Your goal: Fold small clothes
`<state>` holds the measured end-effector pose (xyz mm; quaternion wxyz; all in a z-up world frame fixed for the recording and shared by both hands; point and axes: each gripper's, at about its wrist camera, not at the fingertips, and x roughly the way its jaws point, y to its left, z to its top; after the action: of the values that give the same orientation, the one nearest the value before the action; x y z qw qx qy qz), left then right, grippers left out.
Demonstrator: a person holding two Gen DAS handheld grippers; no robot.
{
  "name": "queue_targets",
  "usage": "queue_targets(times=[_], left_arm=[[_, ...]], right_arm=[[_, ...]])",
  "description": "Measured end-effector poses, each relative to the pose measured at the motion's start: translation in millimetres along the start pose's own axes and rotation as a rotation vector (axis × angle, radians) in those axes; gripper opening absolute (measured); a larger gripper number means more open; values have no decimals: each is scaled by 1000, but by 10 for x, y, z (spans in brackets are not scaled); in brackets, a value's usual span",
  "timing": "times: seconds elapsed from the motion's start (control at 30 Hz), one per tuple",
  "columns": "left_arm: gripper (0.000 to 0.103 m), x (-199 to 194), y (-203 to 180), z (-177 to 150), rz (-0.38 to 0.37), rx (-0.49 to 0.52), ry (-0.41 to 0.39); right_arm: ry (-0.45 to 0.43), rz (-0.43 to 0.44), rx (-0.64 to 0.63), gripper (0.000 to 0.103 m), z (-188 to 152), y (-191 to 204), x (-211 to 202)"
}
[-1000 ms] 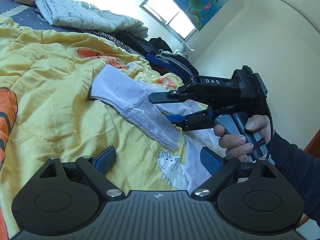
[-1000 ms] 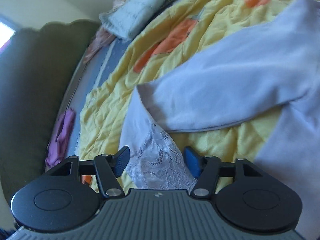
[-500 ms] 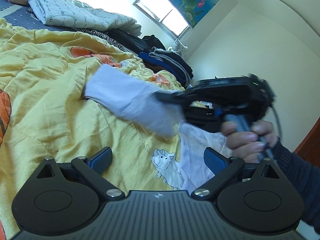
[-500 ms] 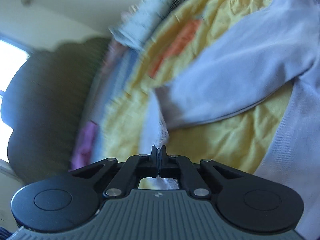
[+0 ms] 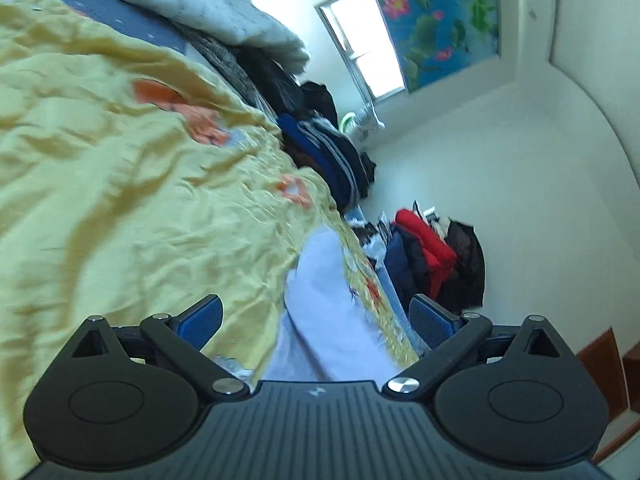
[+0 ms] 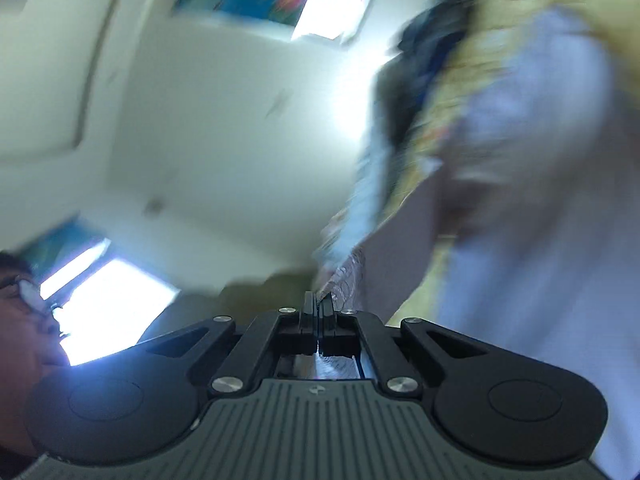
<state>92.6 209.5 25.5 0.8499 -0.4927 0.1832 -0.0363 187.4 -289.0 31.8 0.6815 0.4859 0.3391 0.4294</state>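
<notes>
On the yellow quilt (image 5: 120, 200), white garment (image 5: 328, 320) lies between left claw (image 5: 316, 316) pads.

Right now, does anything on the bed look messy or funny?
Yes. The pale lilac garment lies crumpled at the edge of the yellow quilt, unfolded, its lace hem pinched in the right gripper.

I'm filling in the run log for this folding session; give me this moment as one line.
stage: folding sleeve | right gripper: shut on lace cuff of white garment | left gripper: open, empty | surface: yellow quilt
</notes>
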Motion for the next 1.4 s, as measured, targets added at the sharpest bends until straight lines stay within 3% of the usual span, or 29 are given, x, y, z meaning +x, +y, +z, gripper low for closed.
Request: queue_targets(times=[0.13, 0.23, 0.37, 0.5, 0.57, 0.7, 0.8, 0.97, 1.03, 1.13, 1.17, 1.3, 1.4], left_arm=[[101, 531, -209, -6, -16, 54, 94], [101, 911, -402, 21, -52, 63, 169], [101, 1525, -743, 37, -47, 155, 232], [101, 2185, -1018, 40, -6, 285, 321], [101, 2486, -1043, 4, 56, 345, 349], [100, 2938, -837, -45, 185, 356, 405], [103, 2944, -850, -168, 166, 475, 371], [103, 2935, -1039, -526, 249, 769, 345], [103, 2859, -1151, -597, 258, 805, 362], [103, 2475, -1379, -716, 150, 877, 317], [103, 2326, -1472, -788, 103, 925, 306], [103, 1785, -1642, -1147, -83, 1036, 364], [103, 1701, -1557, -1420, -74, 1088, 461]], right_arm=[[-119, -90, 184, 6, -191, -566, -381], [-115, -66, 245, 6, -269, -750, -330], [-83, -42, 281, 6, -336, -871, -297], [-119, 17, 331, 6, -376, -1023, -380], [-132, 19, 341, 6, -400, -1045, -486], [-137, -13, 383, 6, -467, -1178, -515], [-120, -48, 385, 8, -491, -1245, -430], [-114, -47, 382, 9, -481, -1220, -393], [-112, -66, 381, 12, -455, -1224, -386], [-118, -88, 387, 19, -458, -1214, -395], [-120, -94, 386, 28, -460, -1206, -397], [-104, -114, 367, 42, -458, -1105, -385], [-53, -192, 289, 44, -458, -947, -319]])
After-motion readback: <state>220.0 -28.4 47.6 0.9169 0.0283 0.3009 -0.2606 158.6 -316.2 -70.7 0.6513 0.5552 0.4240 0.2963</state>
